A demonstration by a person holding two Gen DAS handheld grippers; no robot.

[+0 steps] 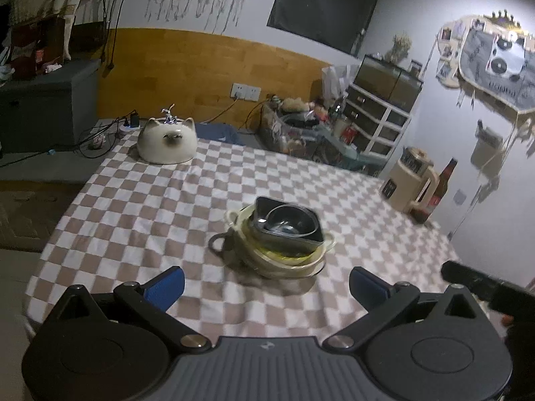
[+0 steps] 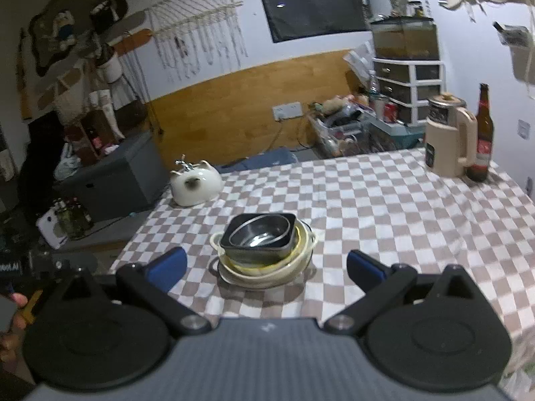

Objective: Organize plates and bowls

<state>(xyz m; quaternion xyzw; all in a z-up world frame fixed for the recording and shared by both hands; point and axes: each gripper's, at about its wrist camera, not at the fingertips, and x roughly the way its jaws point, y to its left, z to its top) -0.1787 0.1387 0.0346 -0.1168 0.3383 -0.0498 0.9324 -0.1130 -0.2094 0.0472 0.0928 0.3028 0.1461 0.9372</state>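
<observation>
A stack of dishes stands on the checked tablecloth (image 1: 167, 207). A round dark bowl (image 1: 289, 222) sits inside a square black dish (image 1: 302, 244), on a cream two-handled dish (image 1: 240, 225) and a dark handled dish (image 1: 220, 244) at the bottom. The stack also shows in the right wrist view (image 2: 264, 250), with the round bowl (image 2: 259, 232) on top. My left gripper (image 1: 267, 285) is open and empty, just short of the stack. My right gripper (image 2: 265, 269) is open and empty, its fingers either side of the stack's near edge.
A white cat-shaped pot (image 1: 167, 140) stands at the table's far left corner. A cream kettle (image 2: 448, 137) and a brown bottle (image 2: 483, 133) stand at the far right corner. Crates and drawers (image 1: 378, 120) are behind the table. The table edge is near on the left (image 1: 50, 250).
</observation>
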